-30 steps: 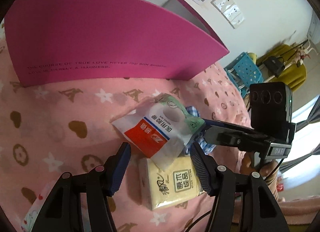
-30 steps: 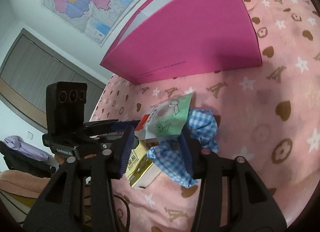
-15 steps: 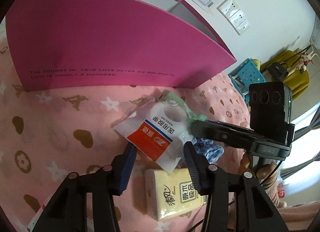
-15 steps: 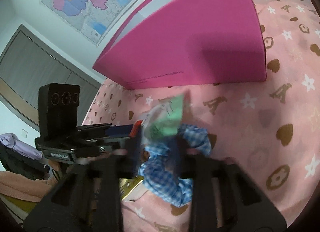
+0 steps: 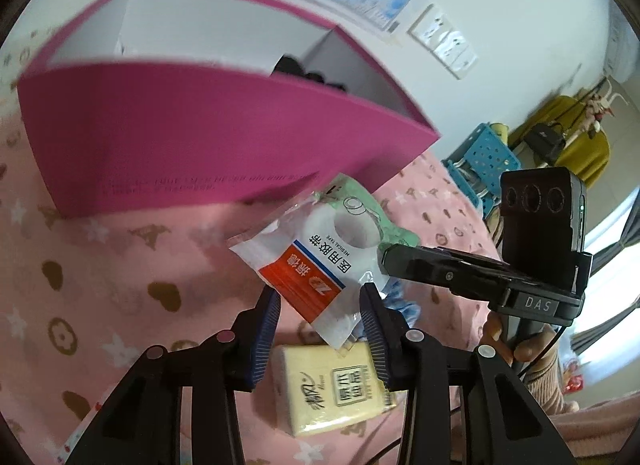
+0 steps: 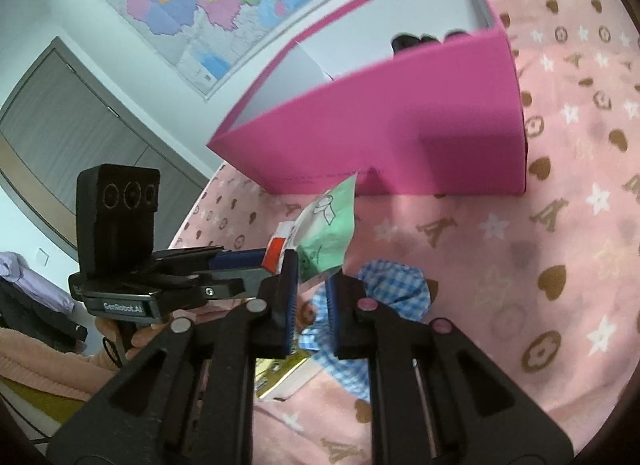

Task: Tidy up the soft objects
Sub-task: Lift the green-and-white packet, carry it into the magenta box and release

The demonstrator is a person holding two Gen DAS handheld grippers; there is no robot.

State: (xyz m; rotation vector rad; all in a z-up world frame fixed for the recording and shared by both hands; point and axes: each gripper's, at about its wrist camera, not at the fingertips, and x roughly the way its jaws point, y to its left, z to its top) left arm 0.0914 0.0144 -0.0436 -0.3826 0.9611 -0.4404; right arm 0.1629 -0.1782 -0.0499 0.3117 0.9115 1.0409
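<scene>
My left hand-held gripper (image 5: 320, 305) was closing on the lower corner of the clear plastic packet of white medical tape (image 5: 320, 257). My right hand-held gripper (image 6: 312, 293) was clenched on its green end. The packet hung just above the bed's pink patterned blanket (image 5: 100, 285), in front of the open pink cardboard box (image 5: 200, 137). I judged both hands should rise together over the box's near wall, without stretching the film.

pink box (image 5: 208, 145) wall blocking ahead, open blanket (image 6: 560, 265) to the right
</scene>
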